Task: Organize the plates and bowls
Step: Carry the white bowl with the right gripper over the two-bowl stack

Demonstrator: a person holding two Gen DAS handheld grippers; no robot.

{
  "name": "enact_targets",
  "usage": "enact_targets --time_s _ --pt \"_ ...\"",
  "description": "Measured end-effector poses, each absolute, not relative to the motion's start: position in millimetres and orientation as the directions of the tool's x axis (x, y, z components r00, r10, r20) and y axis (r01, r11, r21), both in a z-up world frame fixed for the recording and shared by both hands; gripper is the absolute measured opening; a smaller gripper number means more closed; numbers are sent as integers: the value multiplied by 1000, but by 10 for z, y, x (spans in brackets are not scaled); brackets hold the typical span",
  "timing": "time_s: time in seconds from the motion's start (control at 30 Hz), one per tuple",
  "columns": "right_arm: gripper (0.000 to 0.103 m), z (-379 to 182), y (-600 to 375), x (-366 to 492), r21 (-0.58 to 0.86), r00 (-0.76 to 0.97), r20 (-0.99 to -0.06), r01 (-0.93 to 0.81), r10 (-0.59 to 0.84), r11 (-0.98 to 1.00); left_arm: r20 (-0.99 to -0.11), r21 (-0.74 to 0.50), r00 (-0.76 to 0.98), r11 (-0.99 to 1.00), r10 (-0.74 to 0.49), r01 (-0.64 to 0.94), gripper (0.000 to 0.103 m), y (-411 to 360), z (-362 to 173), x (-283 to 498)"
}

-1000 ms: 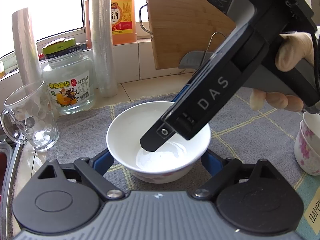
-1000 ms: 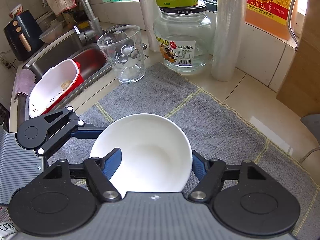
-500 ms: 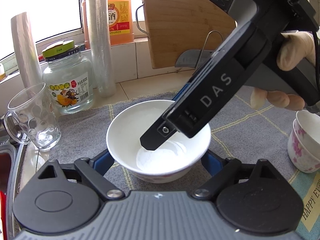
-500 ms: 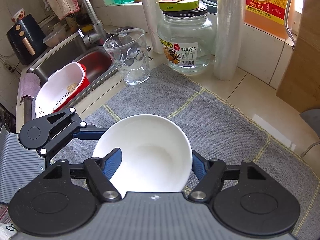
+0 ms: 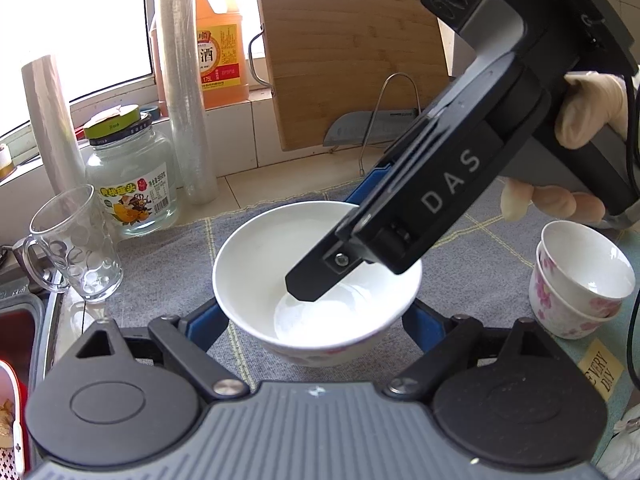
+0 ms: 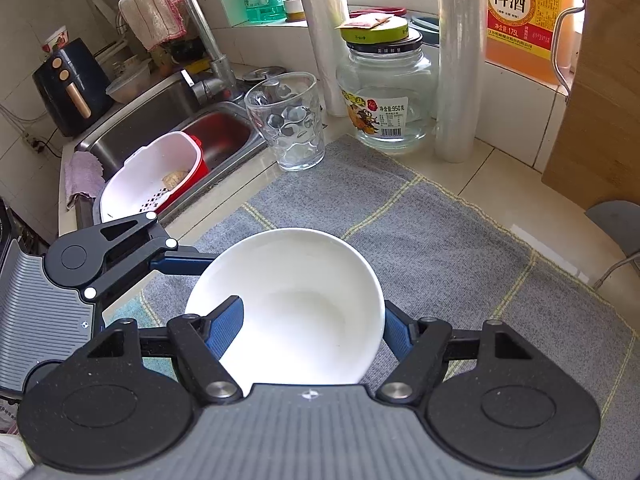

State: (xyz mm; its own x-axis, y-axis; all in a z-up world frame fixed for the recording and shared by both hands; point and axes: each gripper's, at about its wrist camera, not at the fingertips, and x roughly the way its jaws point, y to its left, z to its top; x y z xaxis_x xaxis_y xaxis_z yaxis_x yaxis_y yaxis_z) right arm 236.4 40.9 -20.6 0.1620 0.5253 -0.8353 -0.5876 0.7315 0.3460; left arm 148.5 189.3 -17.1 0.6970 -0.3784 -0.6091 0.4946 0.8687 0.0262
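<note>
A white bowl (image 5: 280, 276) is above the grey mat (image 5: 168, 256); it also shows in the right wrist view (image 6: 296, 304). My right gripper (image 6: 314, 320) is shut on the bowl's rim, with one blue finger (image 6: 226, 322) inside and the other (image 6: 396, 334) outside. My left gripper (image 5: 316, 320) is wide open with a finger on each side of the bowl's base. Two stacked small floral bowls (image 5: 580, 280) stand at the right on the mat.
A glass mug (image 5: 76, 248), a glass jar (image 5: 132, 184), film rolls (image 5: 184, 92), an orange bottle (image 5: 218, 40) and a cutting board (image 5: 352, 68) line the back. The sink (image 6: 168, 120) with a white-and-red colander (image 6: 152, 176) lies to the left.
The bowl has moved with both grippers slightly to the right, away from the mug and jar. More of the stacked floral bowls has come into the left wrist view.
</note>
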Motion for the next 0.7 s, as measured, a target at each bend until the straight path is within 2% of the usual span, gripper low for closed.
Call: enact_targets --time_s 0.7 --pt "78 123 -16 1651 354 218 -809 -561 546 748 -618 49 662 819 -425 571 93 1616 70 889"
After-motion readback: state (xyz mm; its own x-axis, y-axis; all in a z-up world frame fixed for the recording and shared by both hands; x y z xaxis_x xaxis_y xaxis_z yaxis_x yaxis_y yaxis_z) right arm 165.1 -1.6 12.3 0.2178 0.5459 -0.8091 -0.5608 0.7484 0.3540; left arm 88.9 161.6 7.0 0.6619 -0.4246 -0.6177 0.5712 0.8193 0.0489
